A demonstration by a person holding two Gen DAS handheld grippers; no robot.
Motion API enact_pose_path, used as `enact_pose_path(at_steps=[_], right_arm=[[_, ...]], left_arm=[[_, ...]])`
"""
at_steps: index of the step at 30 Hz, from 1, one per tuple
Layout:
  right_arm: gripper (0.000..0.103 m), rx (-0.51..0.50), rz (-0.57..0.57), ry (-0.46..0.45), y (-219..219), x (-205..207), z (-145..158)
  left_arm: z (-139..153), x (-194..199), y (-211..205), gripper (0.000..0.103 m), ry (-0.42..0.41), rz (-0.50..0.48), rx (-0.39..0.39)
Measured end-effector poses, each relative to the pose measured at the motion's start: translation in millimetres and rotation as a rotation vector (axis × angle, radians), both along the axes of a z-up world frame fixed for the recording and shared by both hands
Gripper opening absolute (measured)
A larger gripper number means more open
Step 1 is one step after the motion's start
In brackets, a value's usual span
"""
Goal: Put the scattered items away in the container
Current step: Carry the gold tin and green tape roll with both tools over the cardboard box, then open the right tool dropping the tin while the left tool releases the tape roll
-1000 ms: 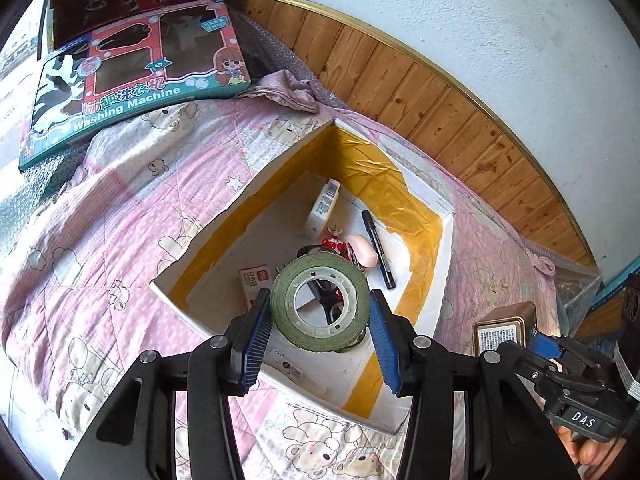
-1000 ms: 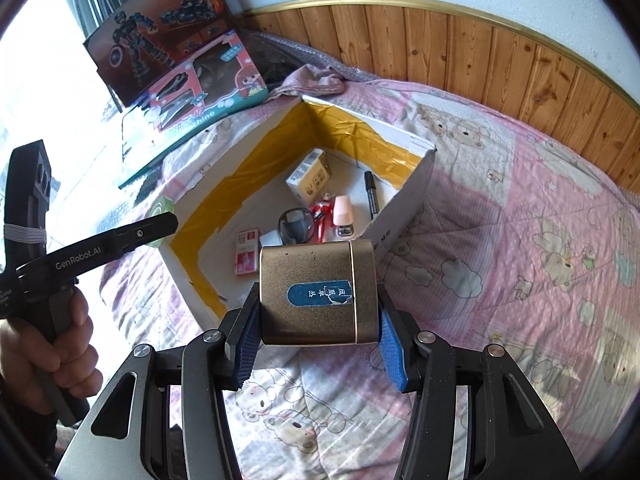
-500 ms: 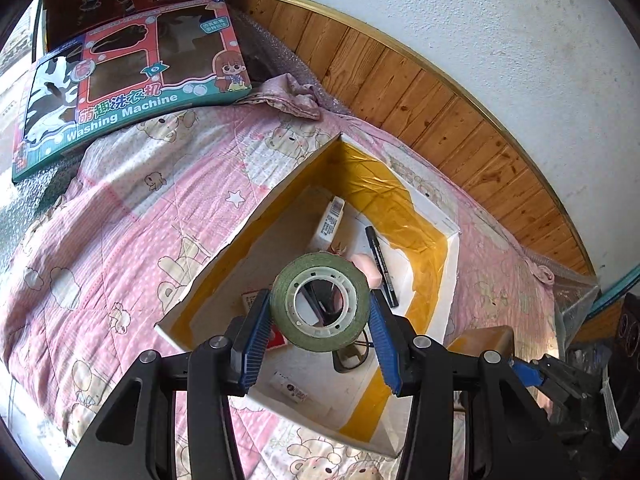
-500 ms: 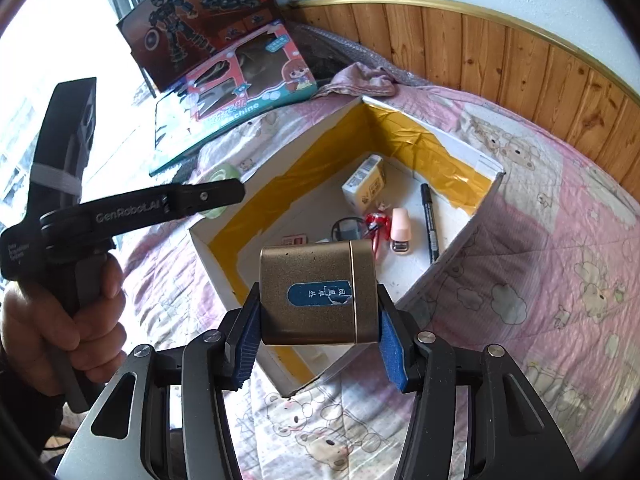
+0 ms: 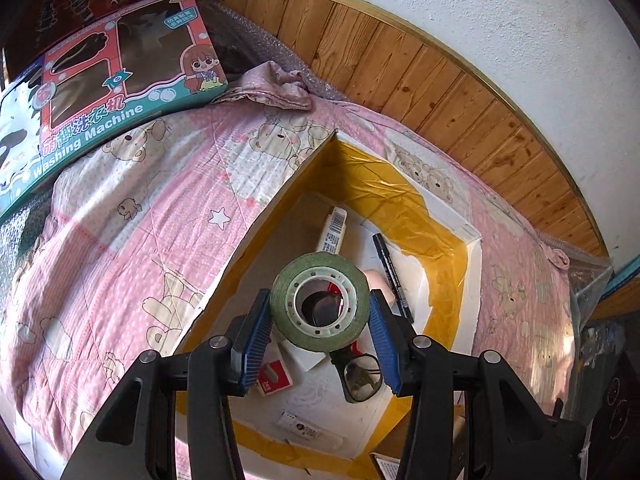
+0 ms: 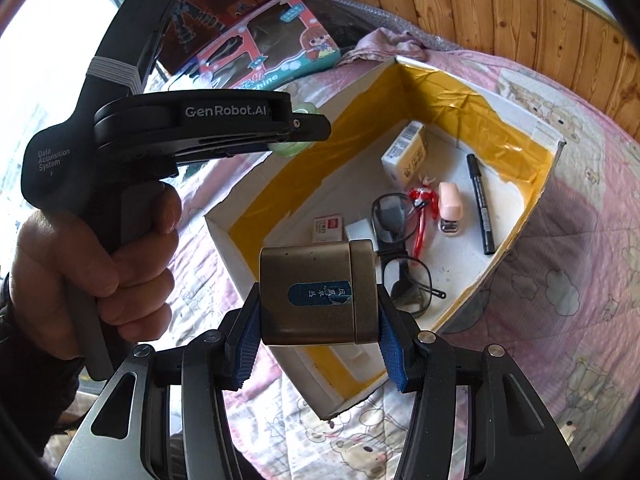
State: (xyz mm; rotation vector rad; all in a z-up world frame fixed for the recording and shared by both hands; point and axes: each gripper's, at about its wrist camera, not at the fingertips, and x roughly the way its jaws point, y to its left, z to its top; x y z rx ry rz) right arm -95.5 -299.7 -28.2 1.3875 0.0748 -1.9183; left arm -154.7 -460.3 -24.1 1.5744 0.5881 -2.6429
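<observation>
Both loads had moved over the box point(image 6: 516, 240). The left hand-held gripper point(image 5: 320, 320) clamped a light, stiff tape roll point(image 5: 320, 301) mid-frame; the right hand-held gripper point(image 6: 318, 338) pinched a smooth, rigid tin point(image 6: 318, 292) by its sides.

- Box point(image 6: 516, 240) open on top, so you can come in from above; walls all round block side entry.
- Floor mid crowded: glasses point(image 6: 400, 256), red item point(image 6: 420, 208), pink stapler point(image 6: 450, 208), marker point(image 6: 480, 204), carton point(image 6: 406, 154).
- Bare floor by near-right wall, under marker point(image 6: 460, 268).
- Left claw point(image 6: 296, 130) hangs over box's left wall, w/ hand point(image 6: 92, 268) beside, blocking that side.
- Quilt point(image 6: 580, 208) right of box is free.
</observation>
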Motion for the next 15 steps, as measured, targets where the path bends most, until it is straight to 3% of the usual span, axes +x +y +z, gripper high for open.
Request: enact_pose_path(at_steps=[11,15], right_arm=[[0.055,-0.005,-0.002,-0.080,-20.5,-13.0,-25.6],[0.060,0.005,0.014,-0.088,-25.2,-13.8,-34.4]], left_arm=[[-31.0,-36.9,2.2,0.049,-0.061,-0.039,-0.054],[-47.0,-50.5,2.8,0.050,-0.094,-0.035,-0.052]])
